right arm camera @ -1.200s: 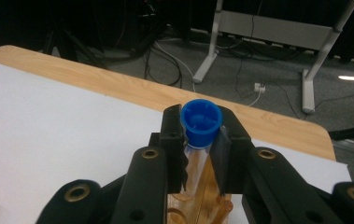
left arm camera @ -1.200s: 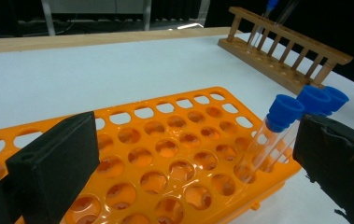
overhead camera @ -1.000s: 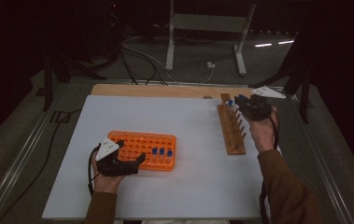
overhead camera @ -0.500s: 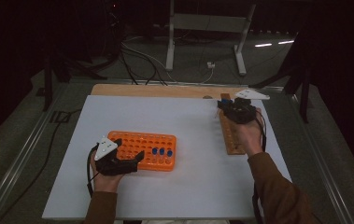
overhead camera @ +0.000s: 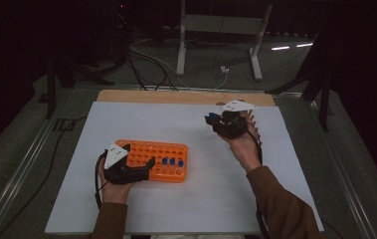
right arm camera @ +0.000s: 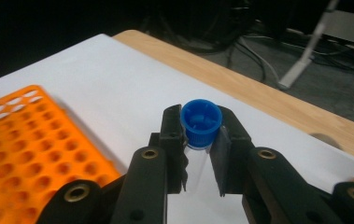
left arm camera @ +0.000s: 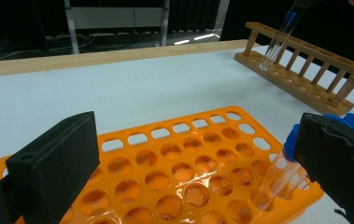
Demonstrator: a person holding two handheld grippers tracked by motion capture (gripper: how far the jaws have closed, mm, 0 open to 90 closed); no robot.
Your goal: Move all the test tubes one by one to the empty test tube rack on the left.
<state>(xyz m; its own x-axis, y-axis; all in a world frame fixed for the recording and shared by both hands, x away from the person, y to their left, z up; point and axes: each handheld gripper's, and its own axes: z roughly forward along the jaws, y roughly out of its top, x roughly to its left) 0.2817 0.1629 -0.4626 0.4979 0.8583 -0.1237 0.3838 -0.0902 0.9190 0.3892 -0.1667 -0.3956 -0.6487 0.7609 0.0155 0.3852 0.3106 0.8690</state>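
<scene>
Right gripper (overhead camera: 210, 119), clamped on a blue-capped tube (right arm camera: 201, 122) hanging cap-up over the bench (overhead camera: 275, 164), has the orange rack (overhead camera: 168, 157) down to its left; left gripper (overhead camera: 136, 168) straddles that rack's edge, jaws wide, gripping nothing.

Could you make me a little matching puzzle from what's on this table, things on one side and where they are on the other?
Things:
1. orange rack
2. wooden rack
3. blue-capped tube
4. left gripper

Places:
A. clamped in the right gripper
B. far right of the white tabletop
C. at the orange rack's near edge
D. left of centre on the white tabletop

Pairs: 1-D, 2-B, 3-A, 4-C
</scene>
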